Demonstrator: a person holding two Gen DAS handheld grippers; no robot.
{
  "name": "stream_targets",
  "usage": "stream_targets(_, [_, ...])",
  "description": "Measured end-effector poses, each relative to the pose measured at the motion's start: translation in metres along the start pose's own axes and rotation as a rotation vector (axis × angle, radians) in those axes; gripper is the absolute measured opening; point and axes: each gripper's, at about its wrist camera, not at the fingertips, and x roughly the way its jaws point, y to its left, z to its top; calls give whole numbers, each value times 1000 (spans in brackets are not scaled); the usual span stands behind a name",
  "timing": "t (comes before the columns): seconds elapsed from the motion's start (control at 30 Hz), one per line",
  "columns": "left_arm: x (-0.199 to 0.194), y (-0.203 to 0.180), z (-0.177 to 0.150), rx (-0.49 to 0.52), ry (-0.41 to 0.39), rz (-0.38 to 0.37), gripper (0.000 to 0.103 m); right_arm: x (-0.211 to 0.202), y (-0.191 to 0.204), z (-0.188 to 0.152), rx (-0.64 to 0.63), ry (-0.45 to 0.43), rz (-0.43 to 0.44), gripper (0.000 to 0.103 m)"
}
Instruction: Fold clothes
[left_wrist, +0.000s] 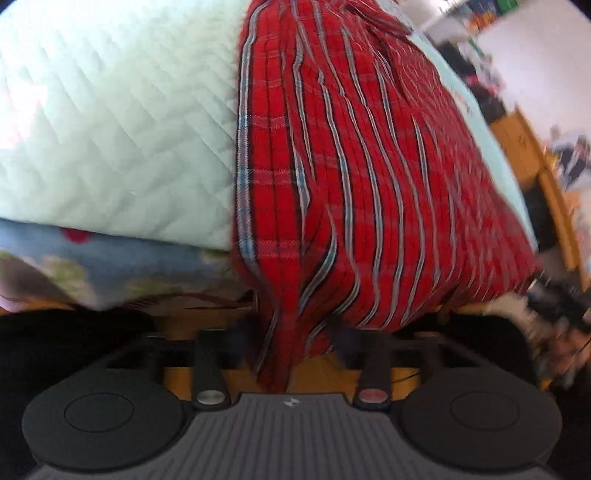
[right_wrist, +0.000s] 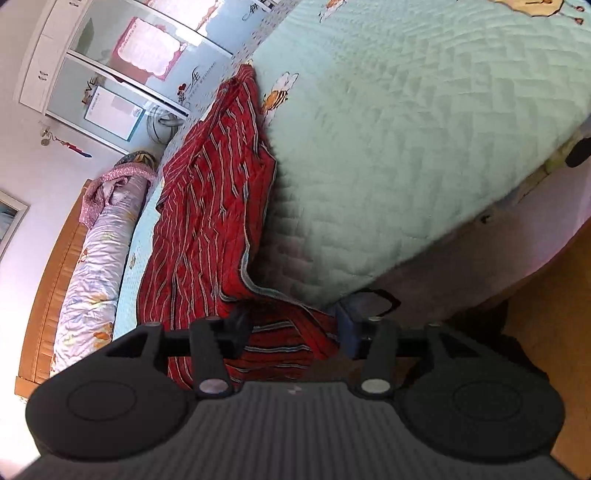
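At the bed (right_wrist: 406, 147) edge, I am pinching the red plaid garment (left_wrist: 369, 166) in the closed left gripper (left_wrist: 291, 354) while the right gripper (right_wrist: 291, 332), jaws half open around its hem, is risking a slip.

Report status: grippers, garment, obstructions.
Left gripper shut on red plaid garment. Right gripper open, garment hem between fingers. Garment hangs over mint quilt edge. Nothing blocking.
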Motion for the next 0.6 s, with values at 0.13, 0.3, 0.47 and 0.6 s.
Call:
stream_targets(0.13, [-6,-2,-3,-36,-30,-42,0,6,0,0,-19,26,19,36])
stream_targets(0.3, [-52,2,-15,-142,-197,-253,0,-6,12,-7,-81,27,29,1])
stream_targets(0.47, [-76,11,-11,-248,-342,-473,0,-20,25,-2,-37,-8,116,1])
stream_targets(0.6, [-82,9,-4,-313,-402,-574,0,-22,32,8,59,-13,190,1])
